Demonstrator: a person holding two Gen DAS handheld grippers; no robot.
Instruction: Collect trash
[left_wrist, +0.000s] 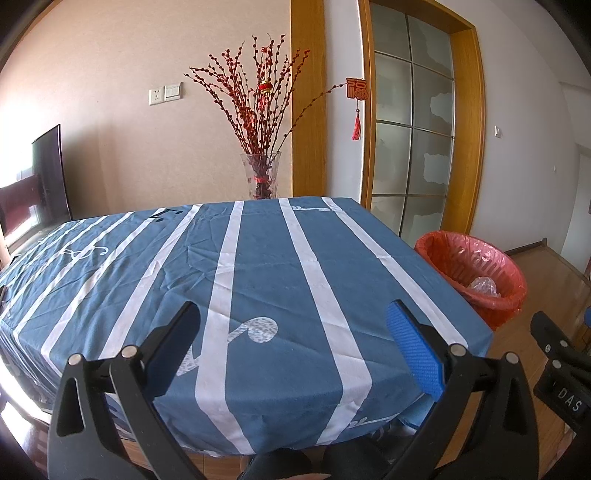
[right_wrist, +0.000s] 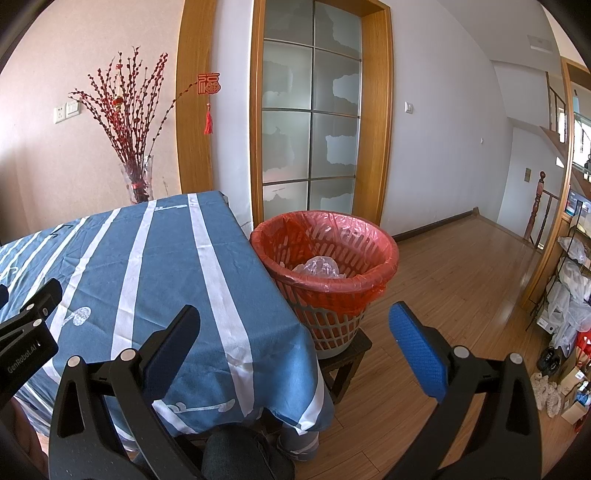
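Note:
A basket bin lined with a red bag (right_wrist: 325, 258) stands on a small dark stool (right_wrist: 347, 354) at the table's right side; it also shows in the left wrist view (left_wrist: 476, 277). Crumpled clear plastic (right_wrist: 317, 267) lies inside it. My left gripper (left_wrist: 295, 339) is open and empty above the near edge of the table with the blue-and-white striped cloth (left_wrist: 258, 266). My right gripper (right_wrist: 295, 343) is open and empty over the table's right front corner, short of the bin. No loose trash shows on the cloth.
A glass vase of red branches (left_wrist: 262, 177) stands behind the table's far edge. A frosted glass door (right_wrist: 310, 122) is behind the bin. Wooden floor (right_wrist: 461, 277) lies to the right, with a cluttered rack (right_wrist: 569, 295) at the far right.

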